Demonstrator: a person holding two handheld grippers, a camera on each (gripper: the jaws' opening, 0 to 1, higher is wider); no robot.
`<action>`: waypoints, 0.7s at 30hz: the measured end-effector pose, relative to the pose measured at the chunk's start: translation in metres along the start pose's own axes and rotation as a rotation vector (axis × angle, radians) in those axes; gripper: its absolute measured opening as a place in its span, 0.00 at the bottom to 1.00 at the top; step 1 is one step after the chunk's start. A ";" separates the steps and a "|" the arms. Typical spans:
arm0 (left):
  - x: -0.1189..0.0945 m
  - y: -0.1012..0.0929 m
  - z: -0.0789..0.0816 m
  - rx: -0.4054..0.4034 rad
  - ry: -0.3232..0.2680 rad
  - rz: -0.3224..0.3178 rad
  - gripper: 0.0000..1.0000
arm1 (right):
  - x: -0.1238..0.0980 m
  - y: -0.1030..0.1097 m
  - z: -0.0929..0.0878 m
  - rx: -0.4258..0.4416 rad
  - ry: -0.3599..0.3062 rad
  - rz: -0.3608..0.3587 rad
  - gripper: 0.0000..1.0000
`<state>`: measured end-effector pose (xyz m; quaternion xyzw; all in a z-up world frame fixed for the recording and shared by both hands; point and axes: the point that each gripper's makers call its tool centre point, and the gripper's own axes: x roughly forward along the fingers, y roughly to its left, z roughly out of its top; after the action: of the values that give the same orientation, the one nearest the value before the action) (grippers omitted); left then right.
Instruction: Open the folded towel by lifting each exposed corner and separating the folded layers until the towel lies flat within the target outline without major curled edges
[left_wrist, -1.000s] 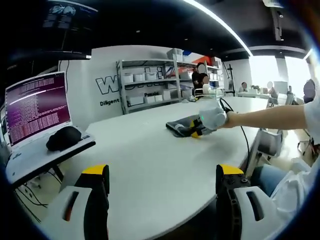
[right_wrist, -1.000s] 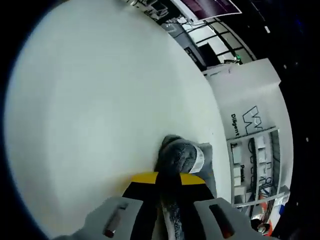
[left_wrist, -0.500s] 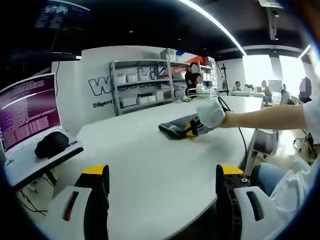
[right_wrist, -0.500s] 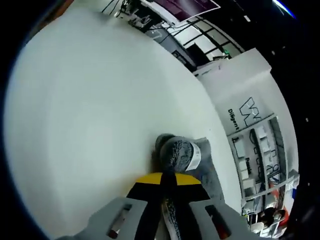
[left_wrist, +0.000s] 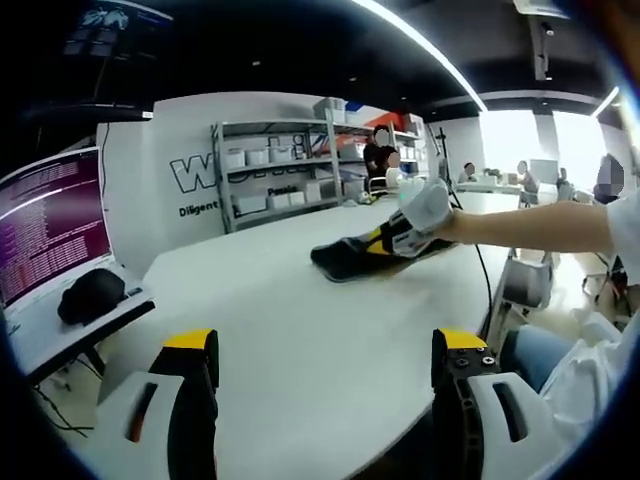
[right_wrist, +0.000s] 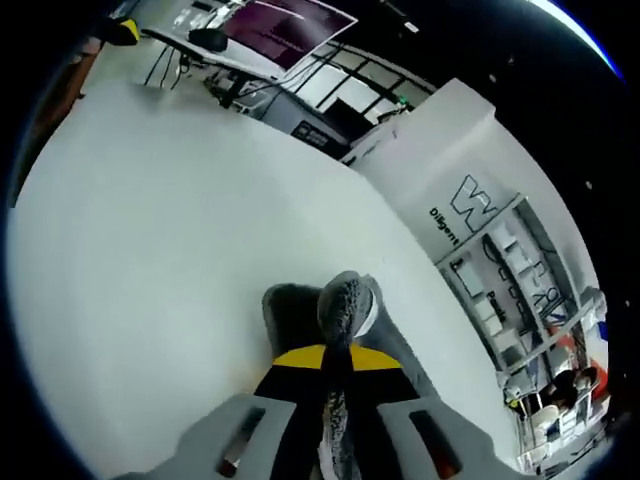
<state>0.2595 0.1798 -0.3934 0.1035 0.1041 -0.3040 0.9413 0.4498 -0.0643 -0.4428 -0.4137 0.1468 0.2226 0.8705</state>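
While the left gripper (left_wrist: 320, 375) hangs at 6 o'clock in the left gripper view, its yellow-tipped jaws are spread wide with nothing between them, above the near edge of the white table (left_wrist: 300, 330). At 1 o'clock, across the table, the dark grey towel (left_wrist: 345, 258) lies bunched on the surface, its right end raised in the right gripper (left_wrist: 385, 240), which a person's arm (left_wrist: 530, 222) brings in from 3 o'clock. At 9 o'clock, a monitor (left_wrist: 45, 232) with purple-toned text and a black object (left_wrist: 90, 295) on a side desk. At 12 o'clock, metal shelving (left_wrist: 275, 175) against a lettered wall.

Right gripper view: the right gripper (right_wrist: 335, 365) at 6 o'clock, jaws pressed together on a fold of the towel (right_wrist: 345, 300). A grey roll of cloth sticks up past the yellow tips, and more towel rests on the table (right_wrist: 170, 230) at 5 and 7 o'clock of the jaws. At 12 o'clock, monitor (right_wrist: 285, 20); at 3 o'clock, shelving (right_wrist: 520, 290).
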 end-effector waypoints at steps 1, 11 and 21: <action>0.000 0.000 0.000 0.000 0.000 -0.002 0.87 | -0.001 -0.003 -0.001 0.005 0.001 -0.006 0.02; 0.002 -0.002 0.001 0.004 0.000 -0.009 0.87 | -0.017 -0.034 -0.009 0.048 -0.003 -0.086 0.02; 0.002 -0.002 0.000 0.002 0.001 -0.006 0.87 | -0.035 -0.066 -0.019 0.069 0.007 -0.163 0.02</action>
<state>0.2599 0.1775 -0.3936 0.1044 0.1046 -0.3070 0.9402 0.4517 -0.1258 -0.3960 -0.3949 0.1232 0.1444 0.8989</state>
